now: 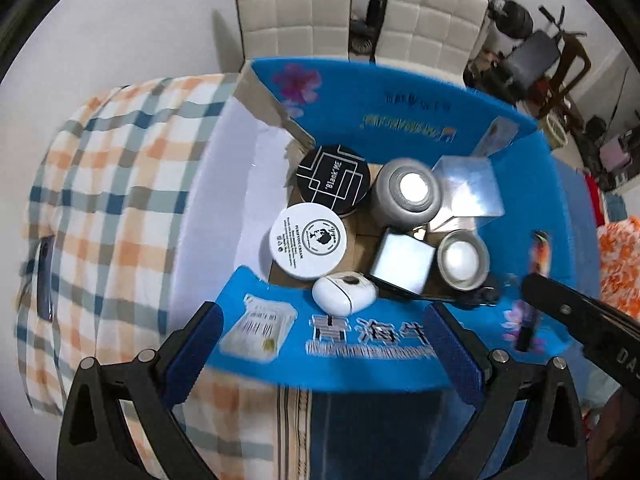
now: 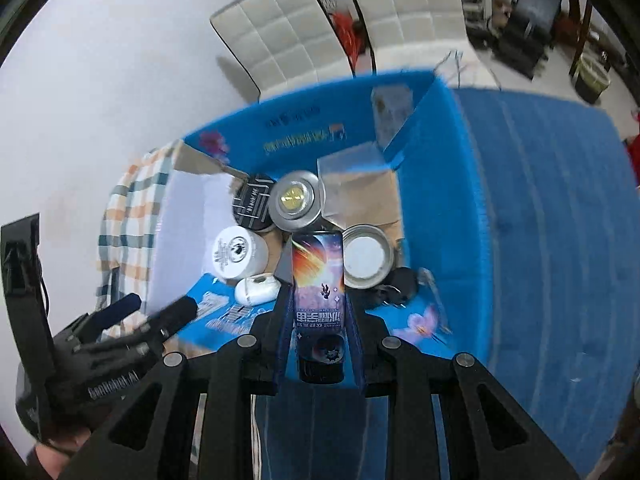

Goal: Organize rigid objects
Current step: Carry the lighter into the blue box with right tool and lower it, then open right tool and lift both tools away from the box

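Note:
An open blue cardboard box [image 1: 400,120] [image 2: 432,208] holds several items: a black round tin [image 1: 333,179], a white cream jar [image 1: 308,241], a silver canister [image 1: 408,192], a small silver tin [image 1: 463,259], a mirror-like square box [image 1: 402,266] and a white earbud case [image 1: 344,294]. My left gripper [image 1: 324,354] is open and empty, just above the box's near flap. My right gripper [image 2: 318,320] is shut on a colourful tube [image 2: 319,280], held over the box's near edge. The tube also shows at the right in the left wrist view [image 1: 536,280].
The box sits on a blue cloth [image 2: 540,220] beside a plaid orange and blue cloth [image 1: 112,200]. Two white padded chairs [image 1: 296,8] stand behind. Black keys [image 2: 400,284] lie in the box's near right corner. Clutter fills the far right of the room.

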Demonstrator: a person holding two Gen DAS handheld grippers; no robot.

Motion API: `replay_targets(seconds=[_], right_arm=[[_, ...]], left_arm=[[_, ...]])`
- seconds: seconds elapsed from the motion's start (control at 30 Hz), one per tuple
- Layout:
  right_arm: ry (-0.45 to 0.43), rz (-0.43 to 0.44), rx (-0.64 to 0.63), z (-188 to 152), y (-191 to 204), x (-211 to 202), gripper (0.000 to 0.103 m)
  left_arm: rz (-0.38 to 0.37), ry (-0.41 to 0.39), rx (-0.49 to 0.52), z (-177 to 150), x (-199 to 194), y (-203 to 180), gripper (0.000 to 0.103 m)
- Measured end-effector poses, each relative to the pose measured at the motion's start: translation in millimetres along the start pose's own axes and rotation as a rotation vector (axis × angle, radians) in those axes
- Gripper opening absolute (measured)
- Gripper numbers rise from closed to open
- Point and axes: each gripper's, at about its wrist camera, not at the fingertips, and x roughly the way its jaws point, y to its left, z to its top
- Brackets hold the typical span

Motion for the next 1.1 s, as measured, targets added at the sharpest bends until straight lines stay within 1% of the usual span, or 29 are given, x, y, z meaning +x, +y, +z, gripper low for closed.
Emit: replay_targets(seconds=[0.1, 0.17, 0.3, 0.4, 0.47, 0.57, 0.73, 0.77, 0.83, 0.87, 0.9, 0.93, 0.97, 1.1], right_arm=[[0.033, -0.001, 0.028, 8.2, 0.3, 36.4, 0.027], [0.055, -0.025, 0.033, 13.0, -0.2, 56.3, 0.027], [0.109, -0.036, 0.067, 18.2, -8.0, 87.8, 0.027], [0.160, -0.038, 0.061, 19.8, -10.9, 106.2, 0.028], [0.180, -0.063, 0.051, 20.5, -12.3, 114.5, 0.028], [0.184, -0.092, 0.028, 21.8, -9.0, 118.9, 0.028], [0.189, -0.150, -0.015, 24.9, -1.3, 119.3, 0.030], [0.180, -0.171, -0.022, 25.5, -0.1, 117.6, 0.032], [0.175, -0.217, -0.027, 24.3, 0.7, 115.3, 0.040], [0.170, -0.231, -0.025, 24.4, 0.0, 113.2, 0.052], [0.164, -0.238, -0.024, 25.3, -1.1, 109.8, 0.071], [0.158, -0.253, -0.027, 25.2, -1.3, 107.5, 0.081], [0.153, -0.252, -0.033, 24.7, -0.4, 105.6, 0.084], [0.134, -0.320, -0.080, 23.1, 7.3, 101.6, 0.085]], left_arm=[[0.024, -0.005, 0.040, 6.2, 14.5, -3.3, 0.102], [0.045, -0.005, 0.063, 10.2, 23.0, -4.8, 0.102], [0.055, 0.007, 0.077, 15.3, 34.4, -2.9, 0.102], [0.055, 0.026, 0.070, 16.1, 42.8, -0.4, 0.102], [0.046, 0.037, 0.059, 15.4, 46.2, 0.7, 0.102], [0.047, 0.035, 0.059, 13.7, 45.1, 0.4, 0.102], [0.058, 0.004, 0.066, 15.8, 32.9, -2.4, 0.102], [0.062, 0.001, 0.069, 17.4, 31.8, -1.9, 0.102], [0.066, -0.003, 0.070, 19.3, 29.7, -0.7, 0.102], [0.066, -0.003, 0.069, 20.0, 28.7, -0.1, 0.102], [0.066, -0.003, 0.068, 20.8, 28.0, 0.7, 0.102], [0.066, -0.004, 0.068, 21.5, 27.4, 1.2, 0.102], [0.068, -0.007, 0.068, 22.3, 25.9, 1.7, 0.102], [0.070, -0.016, 0.067, 23.7, 20.4, 2.2, 0.102]])
